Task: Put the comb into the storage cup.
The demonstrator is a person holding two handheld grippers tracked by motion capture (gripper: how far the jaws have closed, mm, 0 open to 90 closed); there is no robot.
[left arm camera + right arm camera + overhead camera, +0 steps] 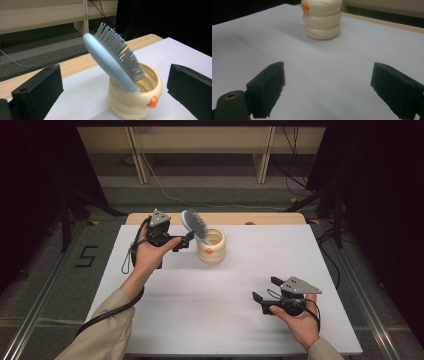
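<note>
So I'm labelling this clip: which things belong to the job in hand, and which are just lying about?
In the job:
blue hairbrush, standing in the holder
cream ringed holder
left claw, open beside the brush

Lying about:
right claw, open, idle
cables on the floor
wooden bench legs

Brush point(112, 62) handle hidden in cup point(136, 100) (blurred).

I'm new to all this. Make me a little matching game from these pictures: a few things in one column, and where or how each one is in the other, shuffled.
Things:
1. hairbrush
2. cream holder
3. left gripper
4. right gripper

States:
a. open, low over the near right of the table
b. stands on the table, small orange knob on its side
c. leans head-up inside the holder
d. open, just beside the holder

Pairs: 1-c, 2-b, 3-d, 4-a
</note>
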